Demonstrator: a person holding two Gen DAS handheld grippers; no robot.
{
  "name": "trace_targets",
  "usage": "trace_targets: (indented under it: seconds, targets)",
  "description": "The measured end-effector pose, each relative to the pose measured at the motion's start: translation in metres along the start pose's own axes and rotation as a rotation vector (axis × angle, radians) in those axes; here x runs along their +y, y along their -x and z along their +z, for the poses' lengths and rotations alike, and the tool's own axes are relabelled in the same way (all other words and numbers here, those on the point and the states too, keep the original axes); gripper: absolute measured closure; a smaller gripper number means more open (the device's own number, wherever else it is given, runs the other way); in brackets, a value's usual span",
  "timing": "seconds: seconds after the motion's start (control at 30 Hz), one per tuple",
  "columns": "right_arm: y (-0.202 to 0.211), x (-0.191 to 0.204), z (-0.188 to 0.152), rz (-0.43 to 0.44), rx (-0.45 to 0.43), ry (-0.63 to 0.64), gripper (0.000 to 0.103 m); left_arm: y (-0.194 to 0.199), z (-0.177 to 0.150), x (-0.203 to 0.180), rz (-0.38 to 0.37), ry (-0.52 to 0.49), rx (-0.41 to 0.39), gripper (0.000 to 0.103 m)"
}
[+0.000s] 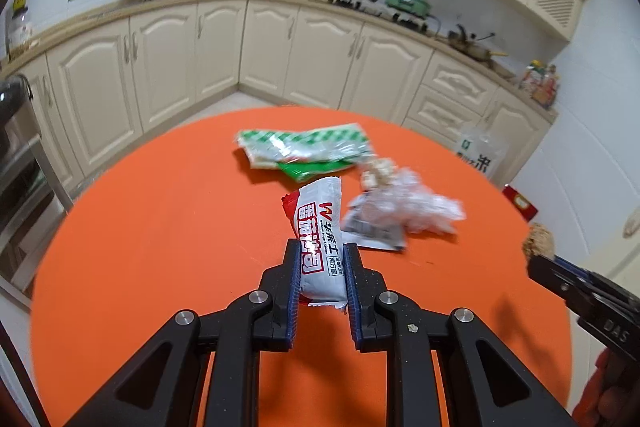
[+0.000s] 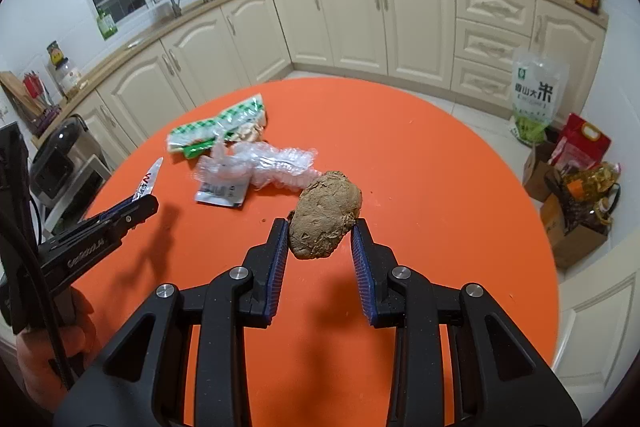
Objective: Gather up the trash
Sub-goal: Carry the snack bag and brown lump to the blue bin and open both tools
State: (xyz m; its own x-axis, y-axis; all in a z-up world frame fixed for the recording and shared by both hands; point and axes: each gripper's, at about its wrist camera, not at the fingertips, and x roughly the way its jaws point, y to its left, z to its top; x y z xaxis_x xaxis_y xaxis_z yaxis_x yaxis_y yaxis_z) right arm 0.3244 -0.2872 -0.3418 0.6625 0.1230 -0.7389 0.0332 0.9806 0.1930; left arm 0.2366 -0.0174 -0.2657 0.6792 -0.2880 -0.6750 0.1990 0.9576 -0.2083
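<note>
left gripper (image 1: 322, 253): jaws clamping wrapper (image 1: 320, 247), keeping squeeze steady
right gripper (image 2: 320, 227): jaws pinching lump (image 2: 324, 215), lifting gently clear of desk (image 2: 420, 167)

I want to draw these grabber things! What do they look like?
Both are black plastic. The left gripper and right gripper each have two fingers lined with ribbed blue pads, plus round silver bolts at the joints. White lettering marks their sides. A black cable trails from the left one.
</note>
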Motion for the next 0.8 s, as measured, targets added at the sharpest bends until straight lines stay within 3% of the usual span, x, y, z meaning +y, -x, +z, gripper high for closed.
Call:
trace_targets:
  seconds: [0.37,0.8]
  targets:
    - [0.086,-0.006,-0.019,0.002,-0.123,-0.019,0.073,0.107,-0.032,-0.064,-0.070,-0.144,-0.135,0.087]
    - [0.183,-0.061,-0.052,-0.076,-0.258,-0.108,0.073,0.176,-0.077,-0.149,-0.166,-0.273,-0.221,0.087]
